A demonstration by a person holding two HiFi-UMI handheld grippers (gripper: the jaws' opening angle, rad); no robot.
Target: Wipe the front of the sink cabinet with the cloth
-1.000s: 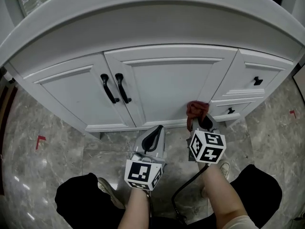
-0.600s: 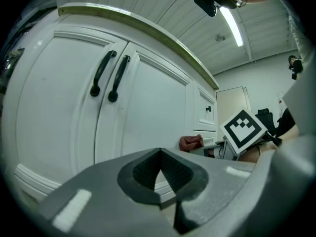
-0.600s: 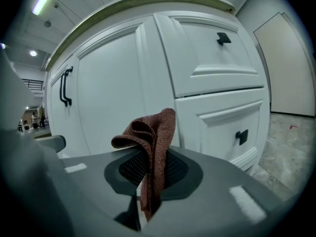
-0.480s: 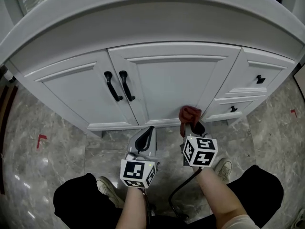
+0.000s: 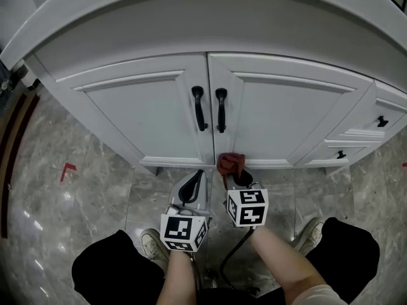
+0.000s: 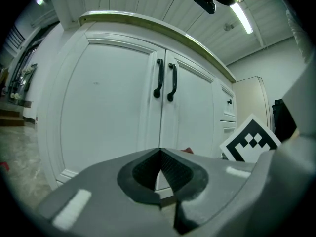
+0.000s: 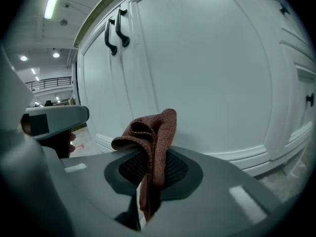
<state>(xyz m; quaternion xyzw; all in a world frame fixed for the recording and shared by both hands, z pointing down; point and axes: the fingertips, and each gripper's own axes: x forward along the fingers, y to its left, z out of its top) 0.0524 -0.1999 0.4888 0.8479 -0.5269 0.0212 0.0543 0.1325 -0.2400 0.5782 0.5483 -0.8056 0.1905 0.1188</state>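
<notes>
The white sink cabinet (image 5: 152, 107) has two doors with black handles (image 5: 210, 108) and small drawers (image 5: 369, 129) to the right. A reddish-brown cloth (image 5: 230, 163) sits at the bottom rail of the right door, and my right gripper (image 5: 234, 171) is shut on it. In the right gripper view the cloth (image 7: 150, 142) is bunched up between the jaws, close to the door panel (image 7: 207, 73). My left gripper (image 5: 197, 178) is shut with nothing in it, just left of the right one, short of the cabinet base. In the left gripper view the jaws meet at the tip, facing the doors (image 6: 113, 98).
Grey marble floor (image 5: 76, 202) runs in front of the cabinet, with a red mark (image 5: 67, 169) at the left. The person's shoes (image 5: 151, 240) and dark trouser legs (image 5: 108, 272) are below the grippers. A dark cable (image 5: 232, 259) hangs from the right gripper. The countertop edge (image 5: 191, 11) overhangs the doors.
The right gripper with the cloth has moved left along the bottom of the cabinet, from beside the drawers to under the door handles. The view has shifted left with it.
</notes>
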